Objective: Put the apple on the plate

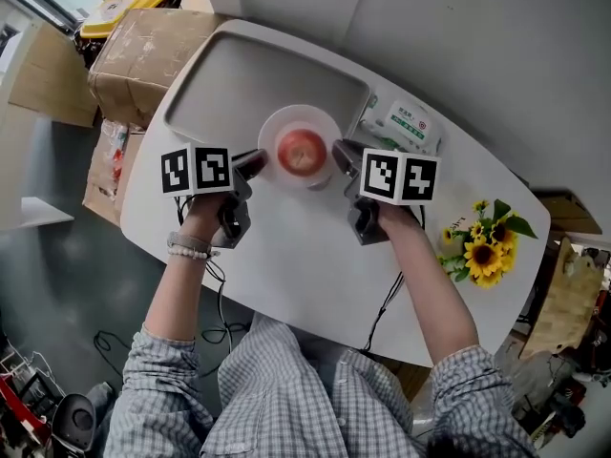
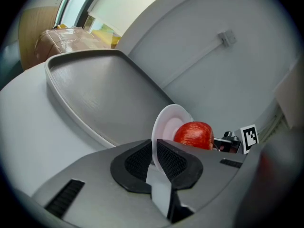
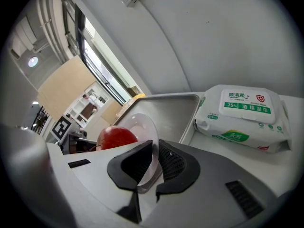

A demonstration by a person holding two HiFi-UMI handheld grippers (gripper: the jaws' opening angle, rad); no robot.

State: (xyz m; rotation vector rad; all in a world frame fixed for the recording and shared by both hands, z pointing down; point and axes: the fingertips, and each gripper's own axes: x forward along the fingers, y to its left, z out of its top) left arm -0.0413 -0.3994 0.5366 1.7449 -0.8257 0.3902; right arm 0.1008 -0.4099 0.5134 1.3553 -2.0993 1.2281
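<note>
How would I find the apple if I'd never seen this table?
Start at the white table, then the big grey tray on it. By the tray's near edge is a round white plate, its rim pinched by the left gripper and the right gripper. The apple sits on that plate, the only round red thing there.

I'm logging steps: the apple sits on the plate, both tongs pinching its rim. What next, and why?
Probably set the plate level on the table, then open: the apple already rests on it, and left tongs and right tongs clamp opposite rims.

Red apple (image 1: 302, 150) on white plate (image 1: 271, 125)
</note>
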